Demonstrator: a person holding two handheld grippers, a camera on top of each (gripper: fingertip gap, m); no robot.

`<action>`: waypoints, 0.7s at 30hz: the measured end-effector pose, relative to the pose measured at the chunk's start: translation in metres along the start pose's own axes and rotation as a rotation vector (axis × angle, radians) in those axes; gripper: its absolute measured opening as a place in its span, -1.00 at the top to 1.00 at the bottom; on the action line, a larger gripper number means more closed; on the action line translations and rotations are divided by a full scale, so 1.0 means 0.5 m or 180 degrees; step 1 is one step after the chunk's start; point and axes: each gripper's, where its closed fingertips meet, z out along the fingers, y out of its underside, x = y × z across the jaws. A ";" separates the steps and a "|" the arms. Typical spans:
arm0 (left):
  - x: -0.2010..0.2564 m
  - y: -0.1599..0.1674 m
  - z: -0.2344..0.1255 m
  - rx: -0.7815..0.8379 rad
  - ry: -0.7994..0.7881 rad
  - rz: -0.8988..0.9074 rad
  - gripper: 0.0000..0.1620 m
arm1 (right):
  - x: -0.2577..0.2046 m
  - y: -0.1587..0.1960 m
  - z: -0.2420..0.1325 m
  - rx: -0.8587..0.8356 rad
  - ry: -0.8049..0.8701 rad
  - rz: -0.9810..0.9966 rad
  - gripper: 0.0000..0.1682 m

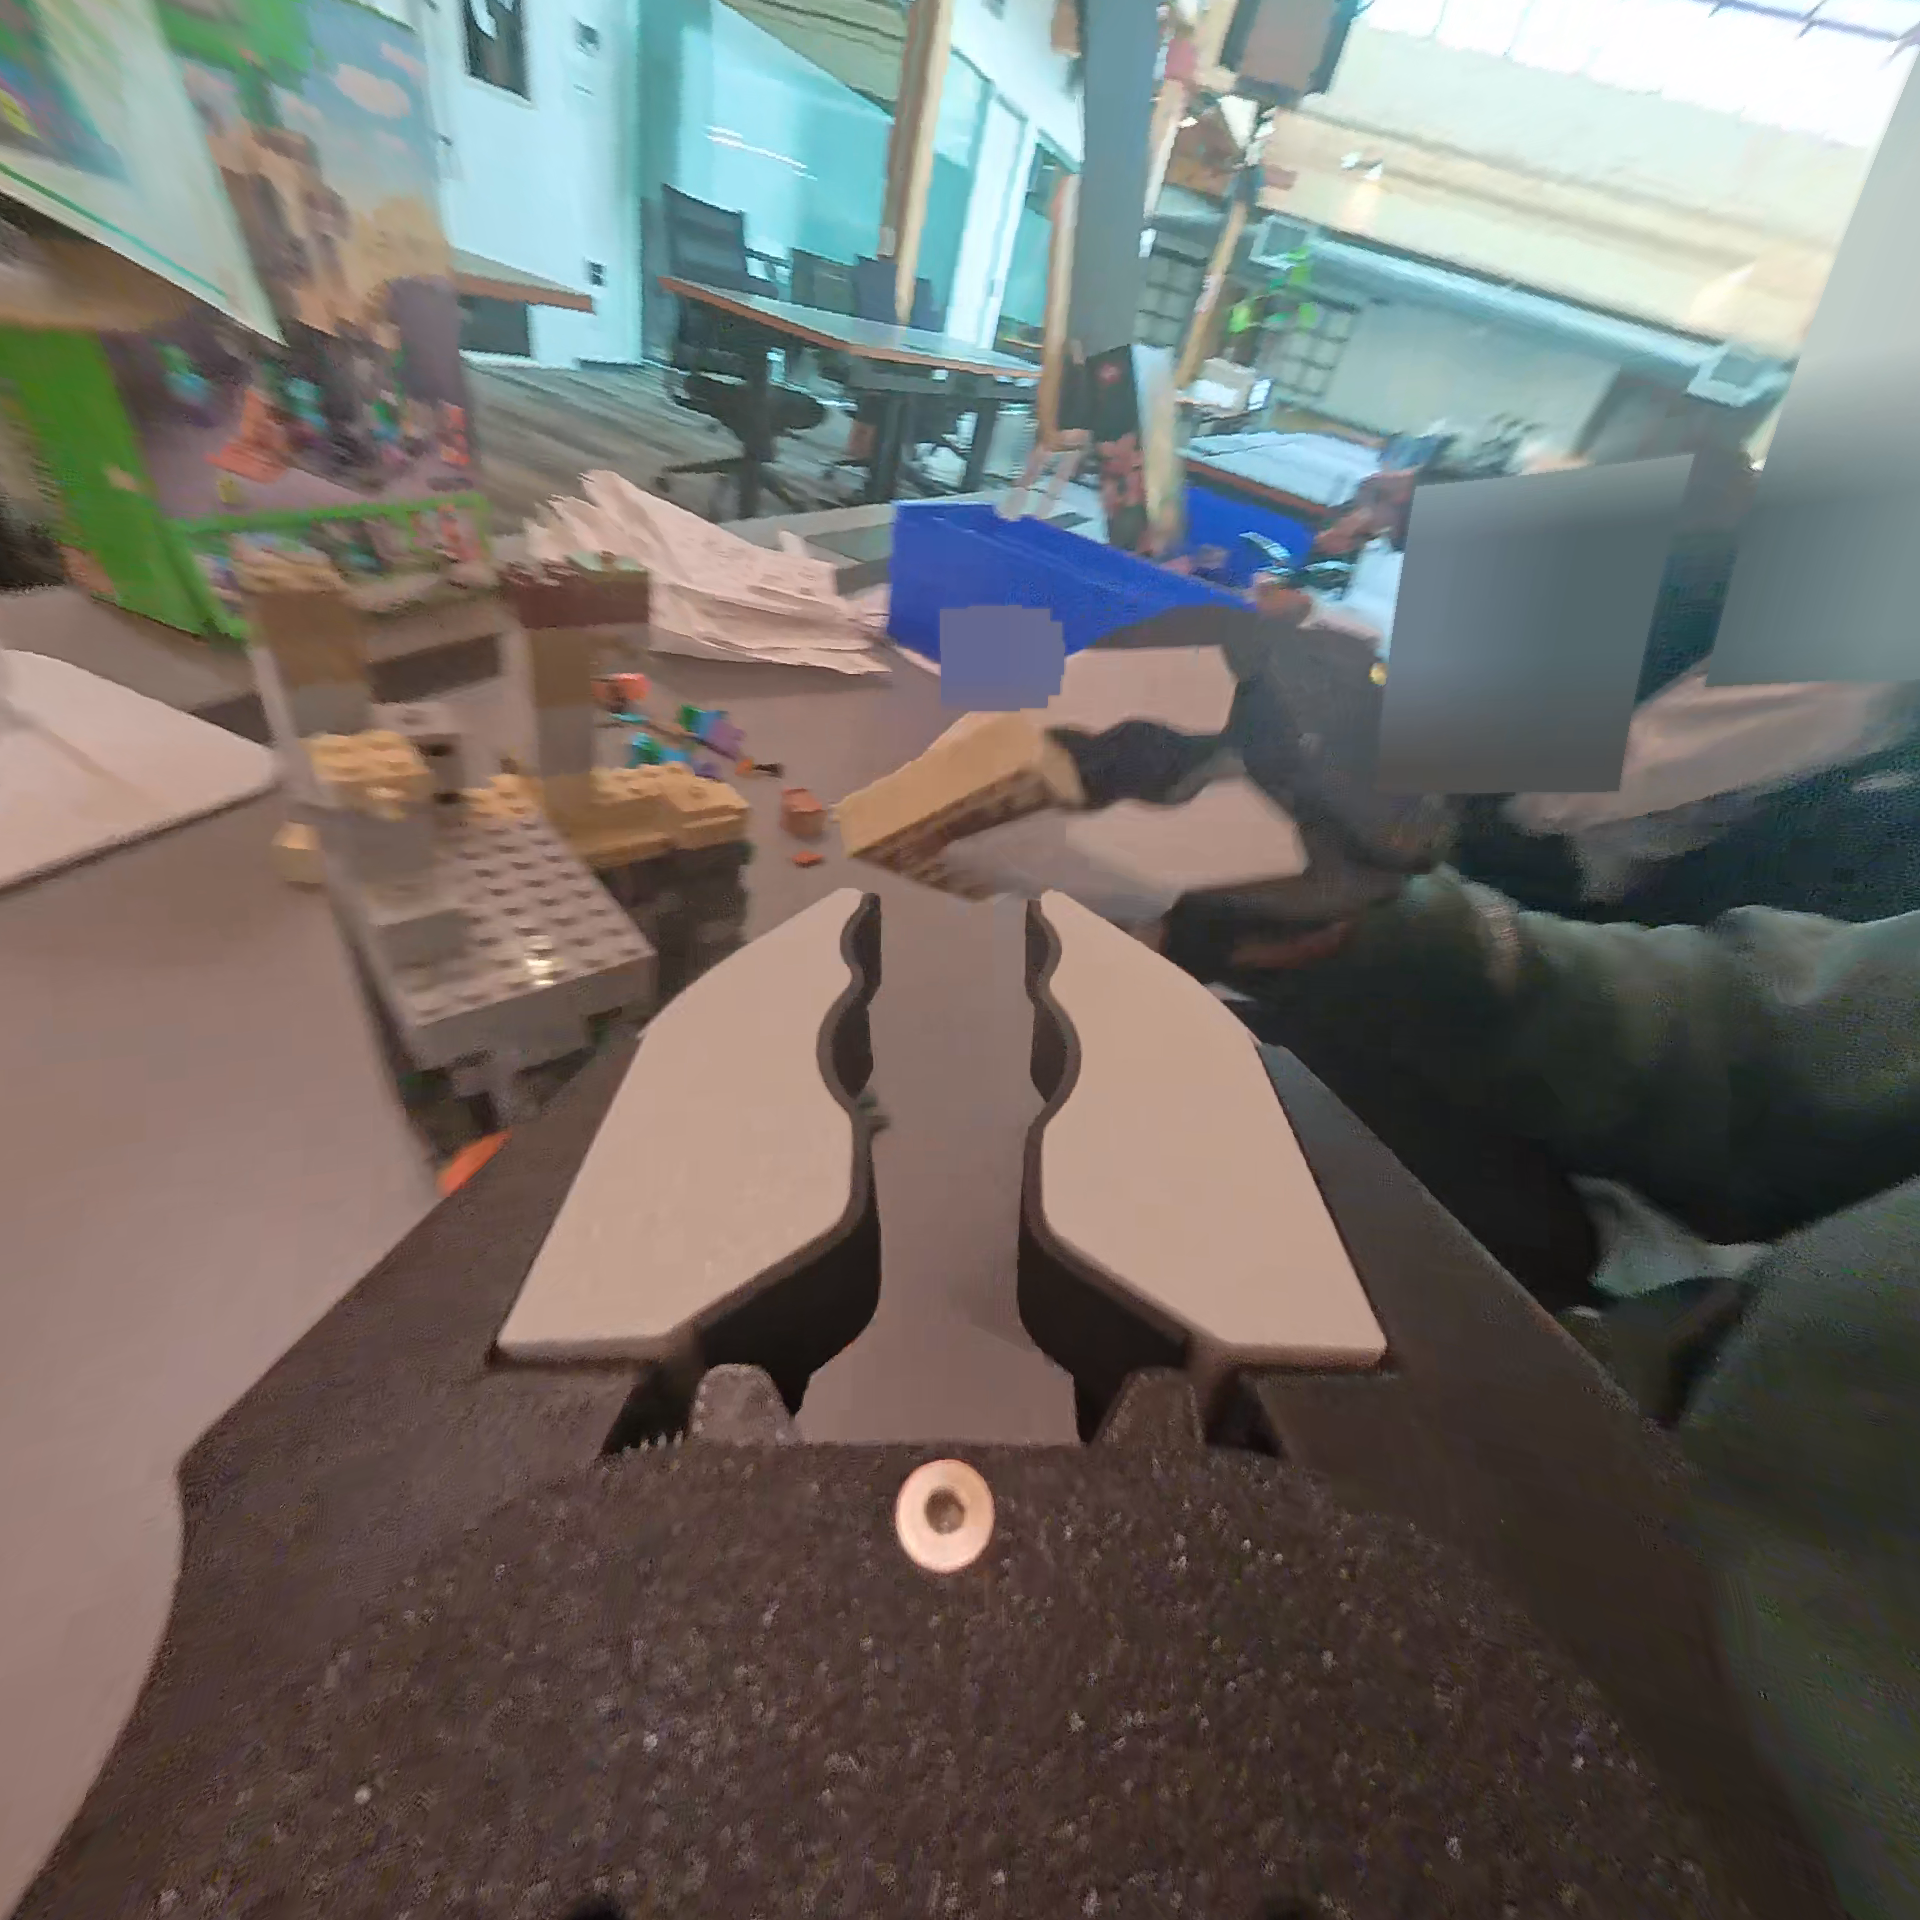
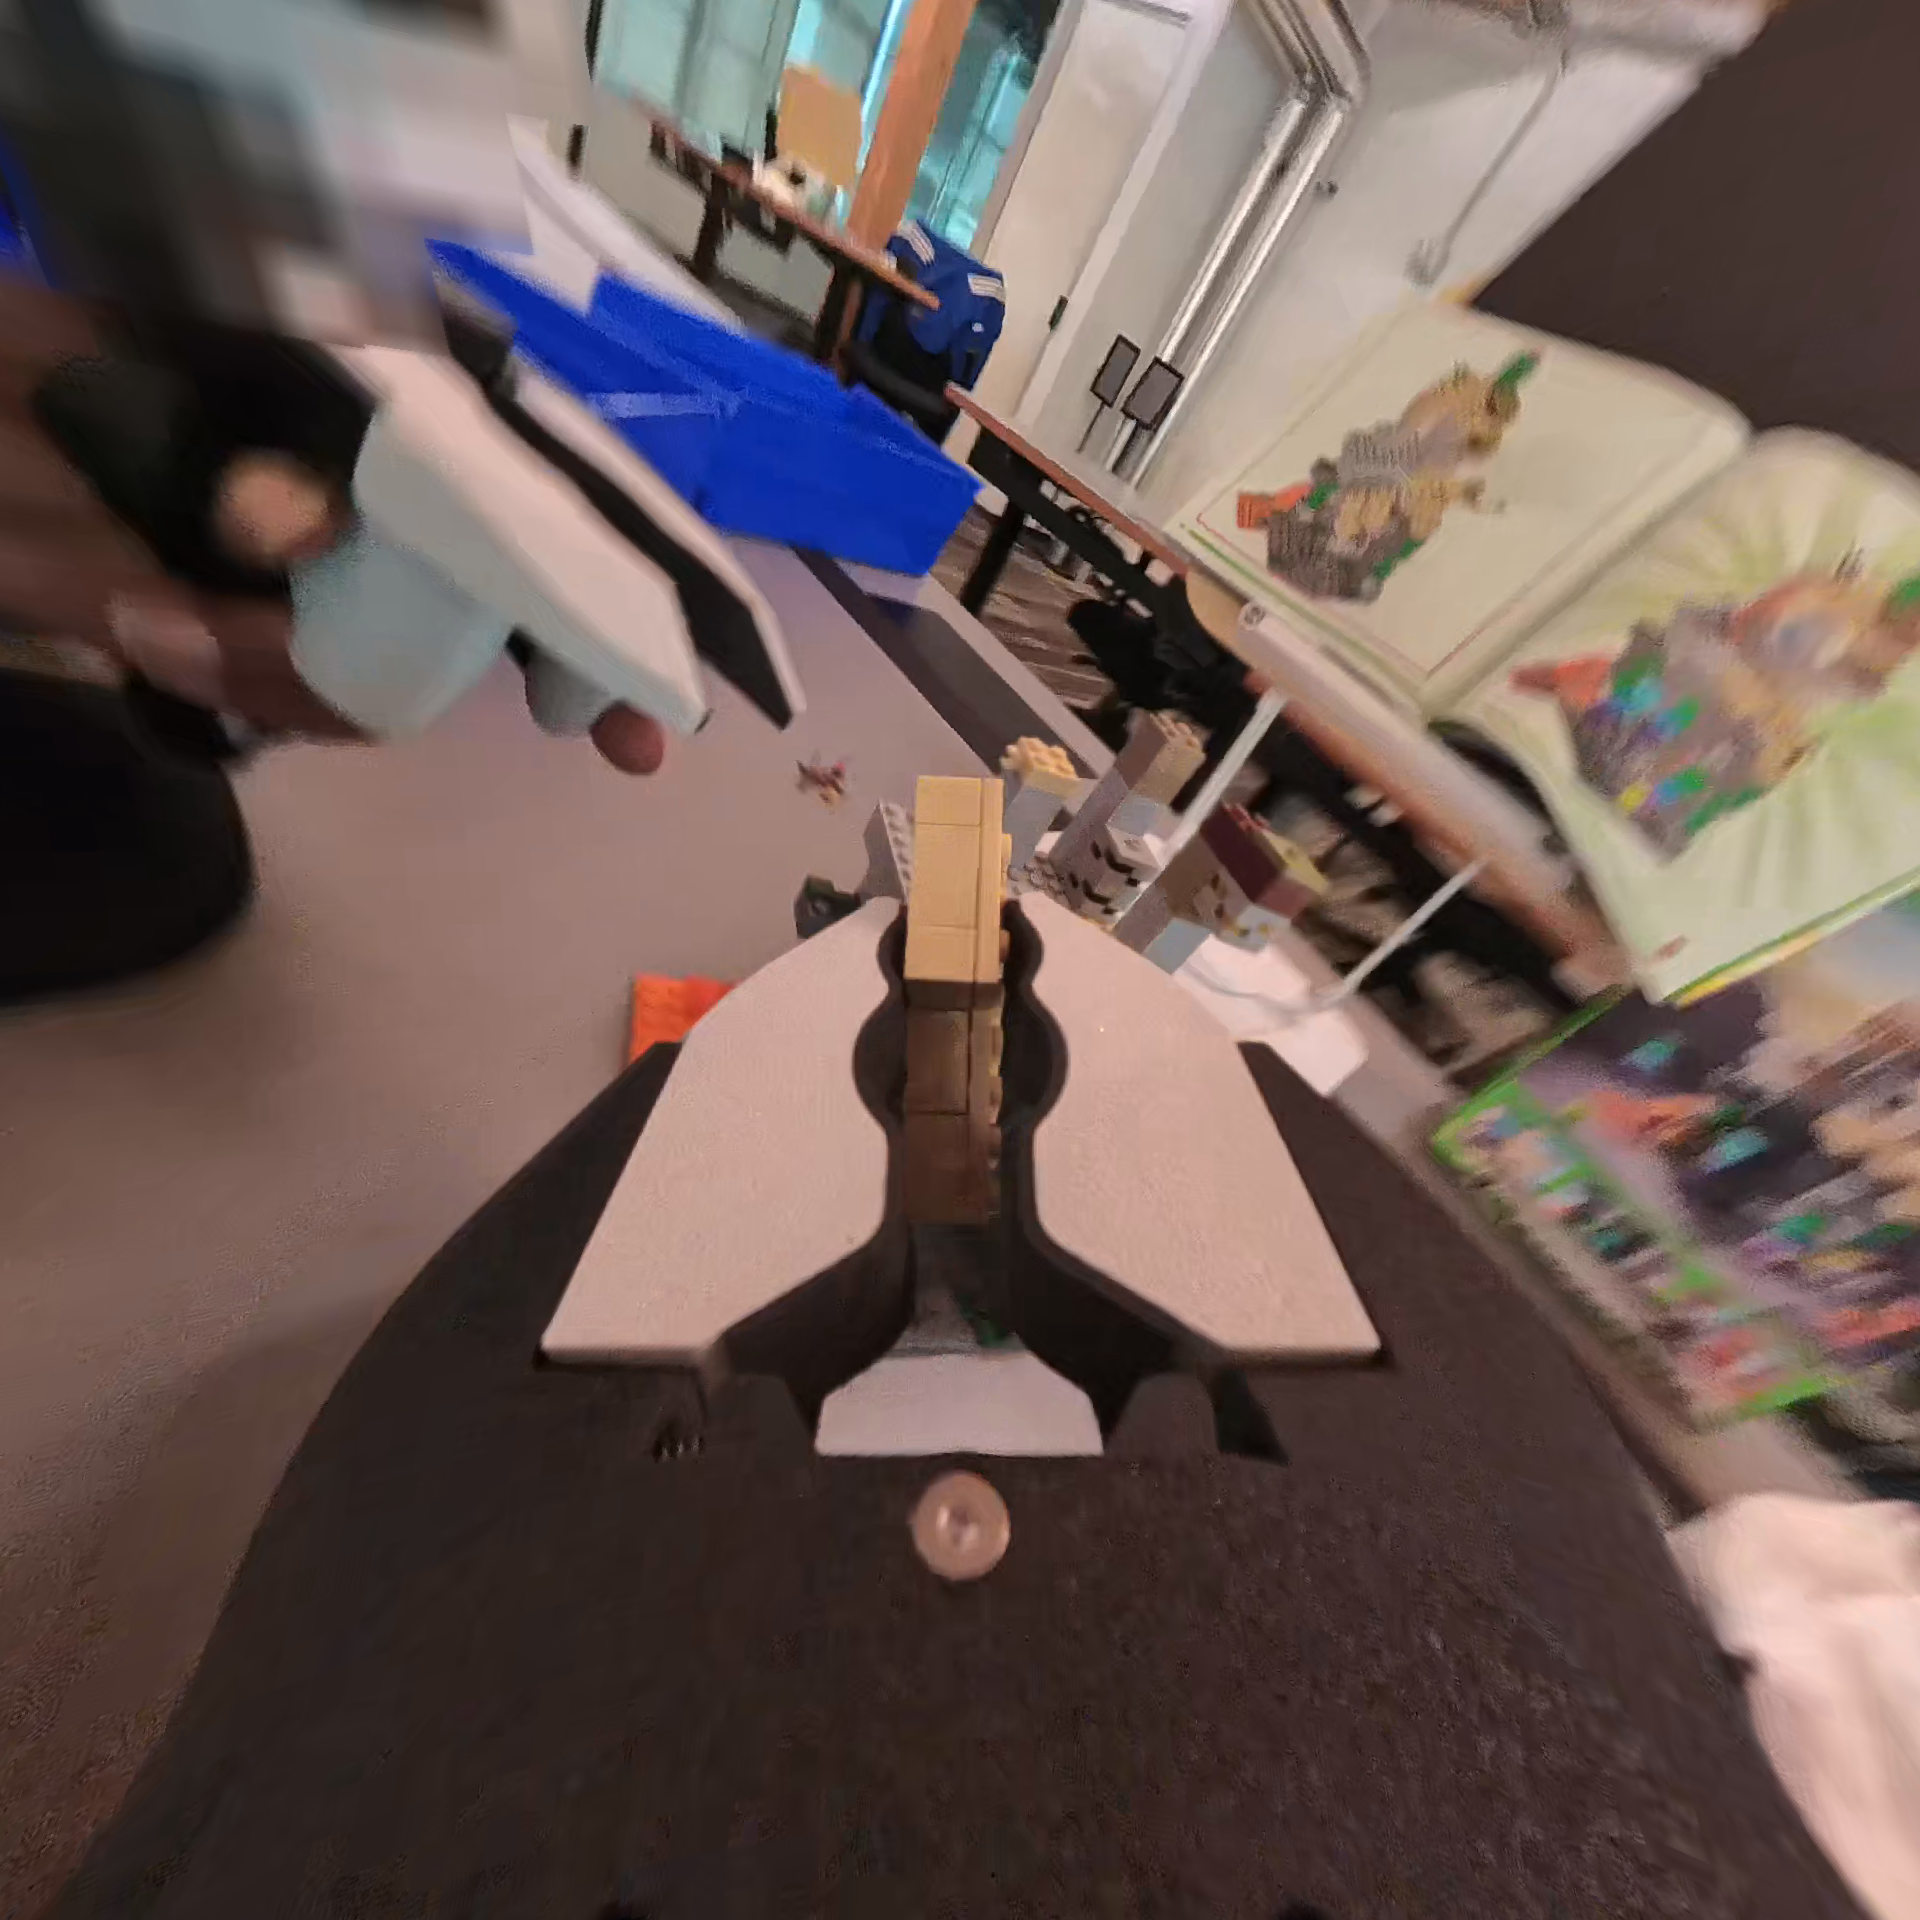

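My right gripper is shut on a tan brick slab, which sticks out past the fingertips. The slab also shows in the left wrist view, held in the air by the right gripper just beyond my left gripper. My left gripper is open and empty above the grey table. It also shows in the right wrist view, at the upper left. A half-built brick model with a grey studded plate and tan bricks stands to the left of my left gripper; it also shows in the right wrist view.
Small loose bricks lie on the table behind the model. A blue bin and white papers sit farther back. An open instruction booklet stands on a holder at the right, with the green set box below it. An orange piece lies near my right gripper.
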 end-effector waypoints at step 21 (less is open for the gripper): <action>0.008 0.063 0.032 -0.0196 0.0571 -0.1646 0.64 | -0.085 0.003 0.010 -0.0090 0.0240 -0.1860 0.75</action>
